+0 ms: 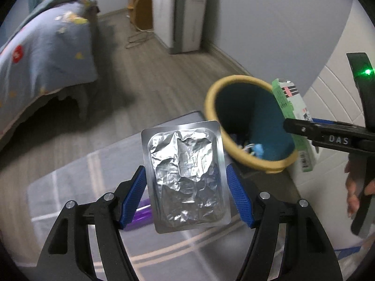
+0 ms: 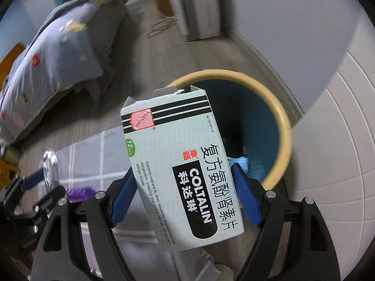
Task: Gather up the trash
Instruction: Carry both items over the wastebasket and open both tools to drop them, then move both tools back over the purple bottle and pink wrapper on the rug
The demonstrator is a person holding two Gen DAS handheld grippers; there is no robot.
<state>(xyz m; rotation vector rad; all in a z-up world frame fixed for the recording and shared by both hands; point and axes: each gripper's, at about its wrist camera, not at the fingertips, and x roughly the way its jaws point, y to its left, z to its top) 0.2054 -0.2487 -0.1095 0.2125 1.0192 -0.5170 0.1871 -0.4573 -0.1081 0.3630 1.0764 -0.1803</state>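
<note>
Bedroom floor and a grey rug [image 1: 70, 182] lie below, with the yellow-rimmed bin [image 1: 248, 126] already holding some scraps. A foil blister pack [image 1: 187, 182] is clamped in the left gripper [image 1: 187, 194] just beside the rim, and a medicine box [image 2: 182, 175] is clamped between the right gripper [image 2: 185, 196] fingers [image 2: 246, 199] over the opening. Both drops are judged still to be made, and a purple item [image 2: 78, 193] remains on the rug.

Medicine box [image 2: 180, 161] reads "FORTUNE", "COLTALIN", "12".

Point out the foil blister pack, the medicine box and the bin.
foil blister pack [image 1: 186, 182]: left wrist view, middle of its crinkled foil face.
medicine box [image 2: 185, 171]: right wrist view, middle of its printed front.
bin [image 2: 282, 126]: right wrist view, right side of its yellow rim.
</note>
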